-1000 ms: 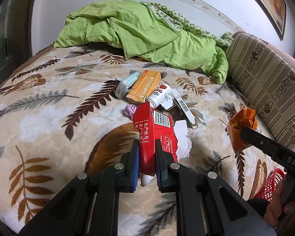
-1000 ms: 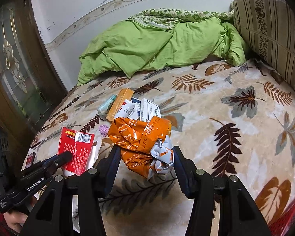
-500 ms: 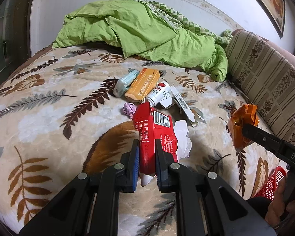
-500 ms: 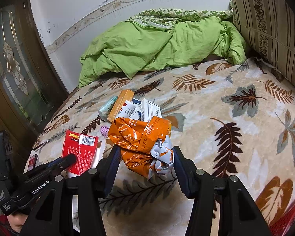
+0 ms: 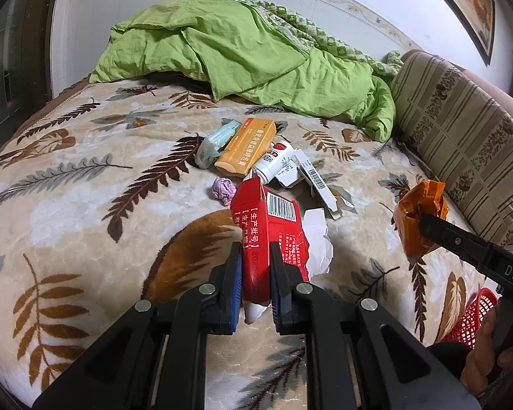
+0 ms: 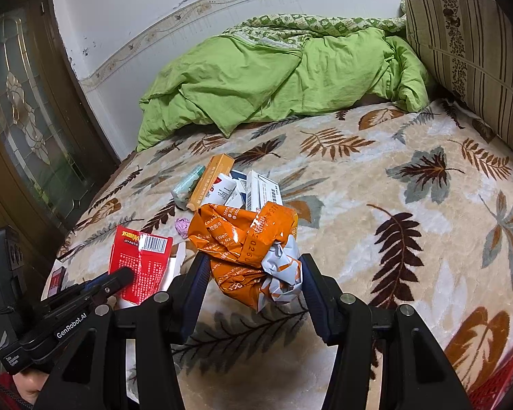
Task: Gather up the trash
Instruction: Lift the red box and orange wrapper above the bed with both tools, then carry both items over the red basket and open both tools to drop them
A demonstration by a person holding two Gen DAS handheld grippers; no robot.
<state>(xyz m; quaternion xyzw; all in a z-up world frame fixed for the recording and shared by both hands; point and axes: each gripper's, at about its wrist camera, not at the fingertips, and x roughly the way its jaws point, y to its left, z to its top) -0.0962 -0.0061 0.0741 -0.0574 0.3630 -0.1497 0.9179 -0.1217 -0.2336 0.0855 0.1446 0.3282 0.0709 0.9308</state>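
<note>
My left gripper (image 5: 254, 266) is shut on a flattened red carton (image 5: 266, 229) with a barcode, held above the bed; the carton also shows in the right wrist view (image 6: 138, 266). My right gripper (image 6: 253, 273) is shut on a crumpled orange wrapper (image 6: 242, 239), also seen in the left wrist view (image 5: 417, 215). More trash lies mid-bed: an orange box (image 5: 248, 145), a teal packet (image 5: 215, 141), a white bottle (image 5: 273, 164), a white box (image 5: 316, 179), a pink paper ball (image 5: 224, 189) and torn white paper (image 5: 316, 242).
A leaf-patterned blanket (image 5: 85, 205) covers the bed. A green duvet (image 5: 242, 54) is bunched at the far end. A striped cushion (image 5: 461, 136) lines the right side. A red basket (image 5: 472, 317) sits at the bed's near right edge. A glass door (image 6: 24, 130) stands left.
Both grippers keep their hold. The views have shifted slightly; the red carton sits a little higher and farther from the bed in the right wrist view.
</note>
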